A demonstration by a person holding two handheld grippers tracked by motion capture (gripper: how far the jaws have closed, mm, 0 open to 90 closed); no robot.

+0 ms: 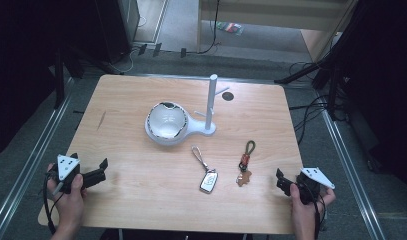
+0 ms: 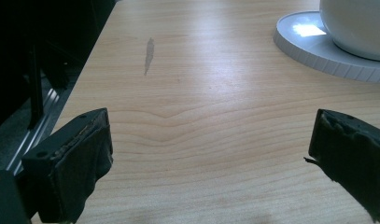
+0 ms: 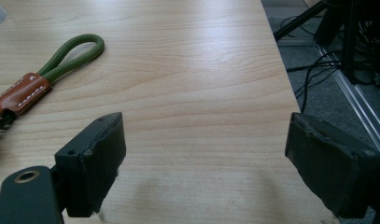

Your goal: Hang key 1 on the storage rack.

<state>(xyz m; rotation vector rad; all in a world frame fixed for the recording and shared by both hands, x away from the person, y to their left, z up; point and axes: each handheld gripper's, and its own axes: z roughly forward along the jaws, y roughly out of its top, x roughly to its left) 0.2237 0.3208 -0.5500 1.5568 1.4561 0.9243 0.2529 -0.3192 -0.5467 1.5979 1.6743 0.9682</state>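
Observation:
A white stand (image 1: 209, 102) with pegs rises from a white base that also holds a white bowl (image 1: 166, 121) at mid table. Closer to me lie a silver car key fob (image 1: 208, 181) on a ring and a keychain (image 1: 246, 161) with a green cord loop and a brown leather tab. My left gripper (image 1: 102, 171) rests near the table's front left edge, open, with bare wood between its jaws (image 2: 211, 135); the bowl (image 2: 353, 28) is far ahead of it. My right gripper (image 1: 281, 181) sits at the front right, open and empty (image 3: 206, 135), with the keychain (image 3: 68, 59) to its left.
A dark round hole (image 1: 227, 96) marks the tabletop behind the stand, and a grey scuff (image 1: 101, 120) lies toward the left side. The table's right edge (image 3: 283, 84) is close to my right gripper. Cables (image 1: 311, 112) and metal rails run along the floor.

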